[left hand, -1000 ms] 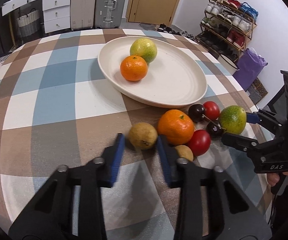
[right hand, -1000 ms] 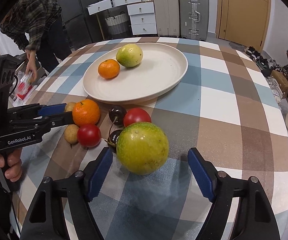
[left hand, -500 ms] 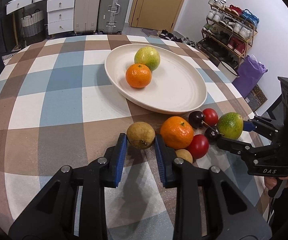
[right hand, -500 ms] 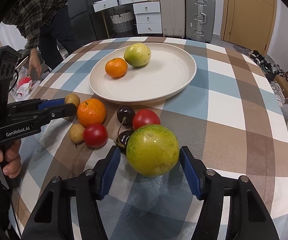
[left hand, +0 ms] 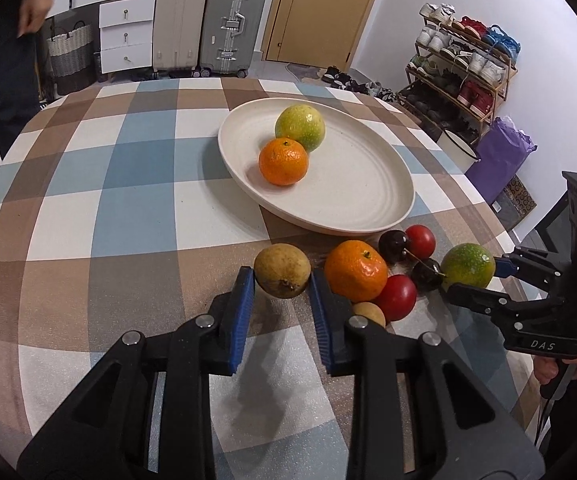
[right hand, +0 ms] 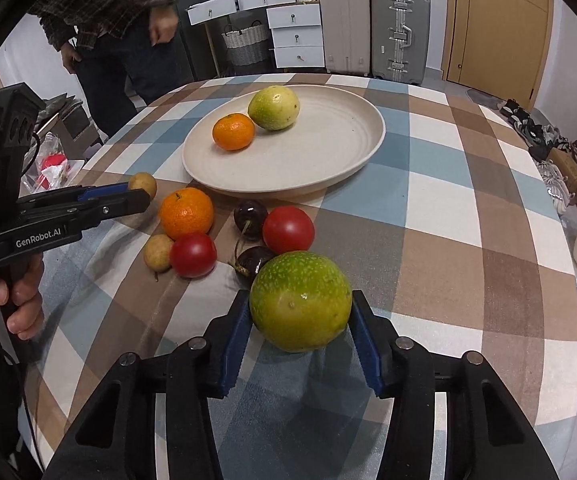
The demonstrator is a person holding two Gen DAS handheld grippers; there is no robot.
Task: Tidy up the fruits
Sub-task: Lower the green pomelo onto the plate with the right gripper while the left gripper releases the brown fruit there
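My left gripper is shut on a small brown round fruit, held just above the checked tablecloth. My right gripper is shut on a large green fruit, also seen in the left wrist view. A cream plate holds an orange and a green-yellow fruit. On the cloth between the grippers lie an orange, two red tomatoes, two dark cherries and a second small brown fruit.
The round table's edge curves off on the right. A person in a plaid shirt stands beyond the far left side. Suitcases, white drawers and a shoe rack stand past the table.
Both grippers have closed: the left on the brown fruit, the right on the green fruit. The left one has lifted its fruit slightly off the cloth.
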